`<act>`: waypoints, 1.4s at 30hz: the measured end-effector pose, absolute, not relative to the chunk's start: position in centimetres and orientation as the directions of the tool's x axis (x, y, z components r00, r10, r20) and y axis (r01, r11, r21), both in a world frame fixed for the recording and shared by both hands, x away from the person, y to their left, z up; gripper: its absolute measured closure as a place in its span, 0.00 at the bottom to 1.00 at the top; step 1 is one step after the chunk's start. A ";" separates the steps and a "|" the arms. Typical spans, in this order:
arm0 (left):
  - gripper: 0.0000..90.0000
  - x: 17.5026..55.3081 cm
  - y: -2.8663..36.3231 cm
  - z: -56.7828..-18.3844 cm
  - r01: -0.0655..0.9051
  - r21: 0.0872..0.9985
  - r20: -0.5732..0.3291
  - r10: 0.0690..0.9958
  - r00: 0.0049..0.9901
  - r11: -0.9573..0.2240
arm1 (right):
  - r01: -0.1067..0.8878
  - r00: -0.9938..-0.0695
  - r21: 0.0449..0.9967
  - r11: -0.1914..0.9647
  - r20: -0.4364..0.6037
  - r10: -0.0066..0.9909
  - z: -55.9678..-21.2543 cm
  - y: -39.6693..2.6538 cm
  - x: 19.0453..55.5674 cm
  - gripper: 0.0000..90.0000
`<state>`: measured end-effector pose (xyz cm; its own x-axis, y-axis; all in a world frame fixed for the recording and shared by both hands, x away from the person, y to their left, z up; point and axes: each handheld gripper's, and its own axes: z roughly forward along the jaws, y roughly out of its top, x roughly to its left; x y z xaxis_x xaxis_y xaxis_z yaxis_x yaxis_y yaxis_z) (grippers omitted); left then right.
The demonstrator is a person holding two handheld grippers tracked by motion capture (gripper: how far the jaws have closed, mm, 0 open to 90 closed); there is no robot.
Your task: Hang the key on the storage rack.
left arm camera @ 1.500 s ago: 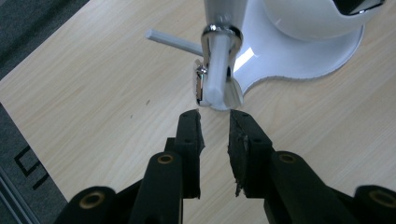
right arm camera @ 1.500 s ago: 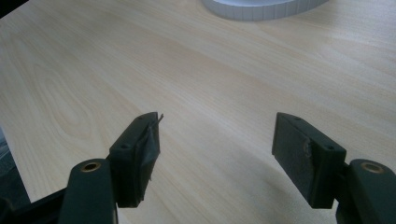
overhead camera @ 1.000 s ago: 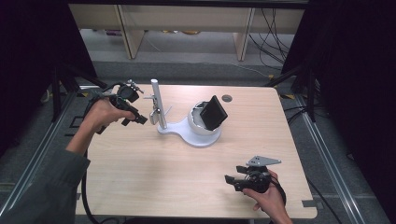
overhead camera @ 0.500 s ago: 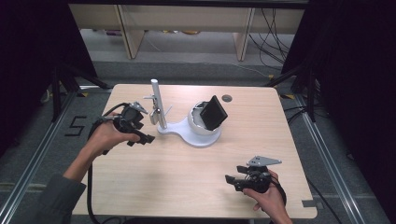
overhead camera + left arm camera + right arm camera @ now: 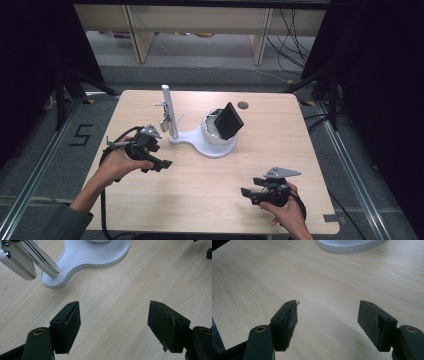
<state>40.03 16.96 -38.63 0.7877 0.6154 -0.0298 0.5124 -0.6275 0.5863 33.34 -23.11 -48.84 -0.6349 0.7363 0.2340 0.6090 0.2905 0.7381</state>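
Note:
A white stand sits mid-table. It carries a thin upright post with a small metal piece on it, and a white dome holding a tilted black device. My left gripper hovers low over the wood just left of the stand's base. Its jaws have just been opening and are open, with nothing between them. In the left gripper view the left gripper faces bare table, with the stand's base and a shiny metal piece beyond. My right gripper rests open near the front right; in its own view the right gripper is empty.
The wooden table has a small round dark grommet at the back. Shelf legs and cables stand on the floor beyond the far edge. The stand's rim lies ahead of the right gripper. Black frames flank both sides.
My left gripper has come away from the post, moving toward the person and down close to the tabletop, its jaws wider apart. The right gripper has stayed put.

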 end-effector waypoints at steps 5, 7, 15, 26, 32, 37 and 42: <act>0.28 39.2 16.6 -39.6 0.504 0.613 -0.047 0.609 0.792 -0.608 | 0.606 -0.639 0.739 0.294 0.233 0.733 -48.9 -23.1 33.4 0.37; 0.28 38.8 16.6 -40.0 0.497 0.620 -0.053 0.600 0.798 -0.607 | 0.604 -0.639 0.740 0.295 0.230 0.734 -48.9 -23.1 33.4 0.37; 0.27 37.1 15.7 -42.0 0.477 0.632 -0.062 0.574 0.817 -0.611 | 0.612 -0.637 0.737 0.286 0.245 0.731 -48.8 -22.8 33.3 0.37; 0.25 34.8 14.8 -44.2 0.462 0.655 -0.095 0.542 0.835 -0.598 | 0.614 -0.647 0.742 0.269 0.278 0.710 -49.0 -22.8 33.6 0.36; 0.25 33.6 14.9 -45.3 0.462 0.698 -0.106 0.560 0.822 -0.547 | 0.635 -0.637 0.730 0.255 0.307 0.707 -49.0 -22.2 33.4 0.36; 0.25 32.8 15.4 -46.5 0.464 0.694 -0.109 0.558 0.823 -0.550 | 0.624 -0.650 0.732 0.274 0.292 0.702 -49.2 -22.3 33.6 0.36; 0.25 32.1 16.0 -48.4 0.486 0.682 -0.129 0.564 0.816 -0.547 | 0.645 -0.633 0.718 0.262 0.310 0.710 -49.1 -22.1 33.3 0.36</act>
<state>32.06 15.98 -48.38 0.8159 0.5637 -0.1288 0.4857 -0.5473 0.6816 33.33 -22.08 -49.13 -0.6329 0.7095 0.3099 0.6452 0.2620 0.7177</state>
